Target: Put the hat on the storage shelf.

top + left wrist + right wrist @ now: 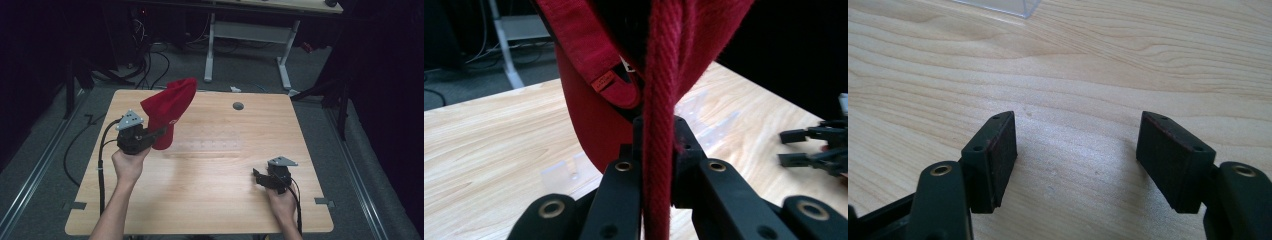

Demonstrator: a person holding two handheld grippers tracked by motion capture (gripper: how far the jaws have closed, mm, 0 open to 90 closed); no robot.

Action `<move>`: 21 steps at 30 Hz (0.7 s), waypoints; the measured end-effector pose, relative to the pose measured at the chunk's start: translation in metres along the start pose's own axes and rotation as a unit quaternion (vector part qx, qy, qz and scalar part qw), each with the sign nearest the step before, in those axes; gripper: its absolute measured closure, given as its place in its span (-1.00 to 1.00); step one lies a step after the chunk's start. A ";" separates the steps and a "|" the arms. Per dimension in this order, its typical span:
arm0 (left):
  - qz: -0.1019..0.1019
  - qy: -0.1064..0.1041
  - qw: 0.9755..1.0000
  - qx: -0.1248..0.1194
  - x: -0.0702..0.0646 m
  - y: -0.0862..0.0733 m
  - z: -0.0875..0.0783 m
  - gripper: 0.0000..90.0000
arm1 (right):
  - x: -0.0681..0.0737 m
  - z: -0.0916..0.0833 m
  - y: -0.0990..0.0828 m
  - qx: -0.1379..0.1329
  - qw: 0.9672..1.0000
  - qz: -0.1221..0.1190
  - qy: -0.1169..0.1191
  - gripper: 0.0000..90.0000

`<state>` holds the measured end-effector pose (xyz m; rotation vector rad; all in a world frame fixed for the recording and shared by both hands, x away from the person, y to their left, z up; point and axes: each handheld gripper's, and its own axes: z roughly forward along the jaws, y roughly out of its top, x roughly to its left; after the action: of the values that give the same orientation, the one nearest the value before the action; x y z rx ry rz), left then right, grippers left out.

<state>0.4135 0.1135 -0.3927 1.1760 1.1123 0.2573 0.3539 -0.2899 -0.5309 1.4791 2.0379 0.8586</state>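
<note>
A: Upper left of the desk (210,170): the left tongs (159,133) are pinching a red cap (170,107) and holding it up in the air, clear of the wood. Correct?

B: Correct. In the left gripper view the jaws press together on a thick red seam of the cap (589,120), with the fabric running straight up between them. The strap with its small tag hangs just beside the grip.

A: And the right tongs (259,177)?

B: Low over the desk near the right front, well apart from the cap. In the right gripper view the jaws are spread wide with bare wood between them; nothing is held.

A: How far along would you judge the work?

B: The lift is done: the cap is off the desk and hangs from one grip. Where it is to be set, or whether the right tongs are to take a second hold, I cannot tell. That part is left.

A: Any containers?

B: A clear plastic piece (210,145) lies on the desk just right of the cap. It is too faint to say if it is a tray, and I see nothing in it.
</note>
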 end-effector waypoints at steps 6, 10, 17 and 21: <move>0.005 0.016 1.000 -0.003 0.010 -0.001 0.010 0.88 | 0.000 0.000 0.000 0.000 1.000 0.000 0.000 -0.27; 0.017 0.021 1.000 -0.002 0.012 -0.003 0.016 0.88 | 0.000 0.000 0.000 0.000 1.000 -0.001 0.000 -0.27; 0.010 0.018 1.000 -0.012 0.014 -0.004 0.027 0.88 | 0.000 0.000 0.000 0.000 1.000 -0.001 0.000 -0.28; 0.008 0.019 1.000 -0.014 0.015 -0.005 0.033 0.88 | 0.000 0.000 0.000 0.001 1.000 -0.001 0.000 -0.28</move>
<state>0.4456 0.1015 -0.4066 1.1597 1.1293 0.3074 0.3536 -0.2898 -0.5309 1.4768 2.0397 0.8557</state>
